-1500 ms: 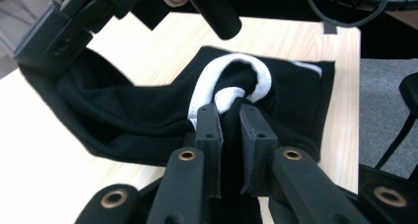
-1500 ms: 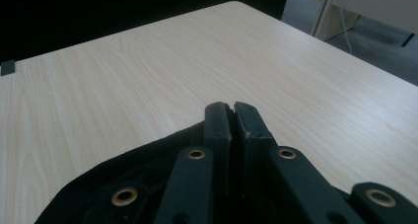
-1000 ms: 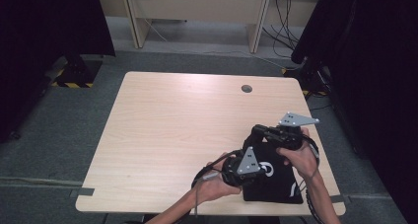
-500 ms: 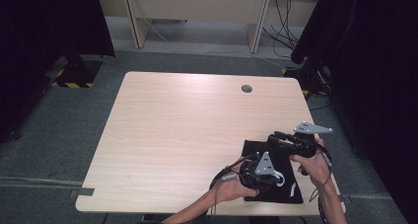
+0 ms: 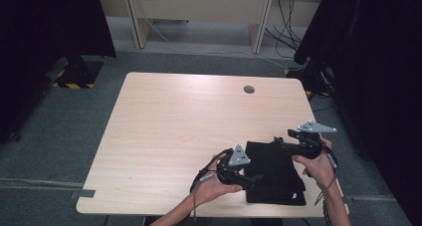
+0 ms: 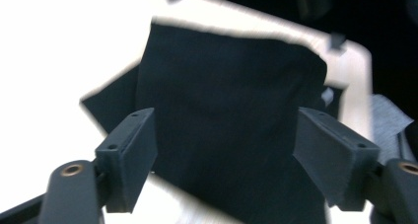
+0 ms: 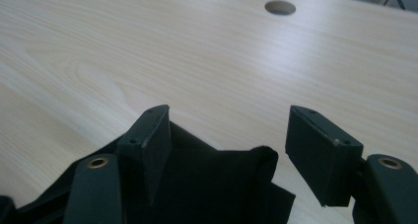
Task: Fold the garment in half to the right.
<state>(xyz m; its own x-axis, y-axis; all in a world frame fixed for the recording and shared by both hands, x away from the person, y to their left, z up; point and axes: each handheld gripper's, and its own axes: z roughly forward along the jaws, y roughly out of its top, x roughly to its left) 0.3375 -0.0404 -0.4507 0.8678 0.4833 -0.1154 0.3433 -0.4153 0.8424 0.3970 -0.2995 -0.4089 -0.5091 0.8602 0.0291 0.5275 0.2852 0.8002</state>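
Observation:
A black cloth (image 5: 274, 172) lies folded flat on the wooden table (image 5: 169, 121), near its front right corner. My left gripper (image 5: 251, 182) rests at the cloth's near left edge and points right. In the left gripper view its jaws (image 6: 224, 155) have just been opening and stand apart over the dark cloth (image 6: 226, 95), pads not pressing it. My right gripper (image 5: 278, 142) is at the cloth's far edge. Its jaws (image 7: 231, 140) have just been opening too, and a fold of the cloth (image 7: 222, 184) lies loose between them.
A round cable hole (image 5: 249, 89) sits near the table's far edge, also ahead of the jaws as the hole (image 7: 280, 7) in the right gripper view. Bare tabletop stretches to the left. The front table edge (image 5: 199, 212) is close to both hands. Dark curtains flank the table.
Both grippers have let go of the cloth and their jaws have opened. The hands have moved apart, the left one down toward the front edge, and the cloth now lies flat.

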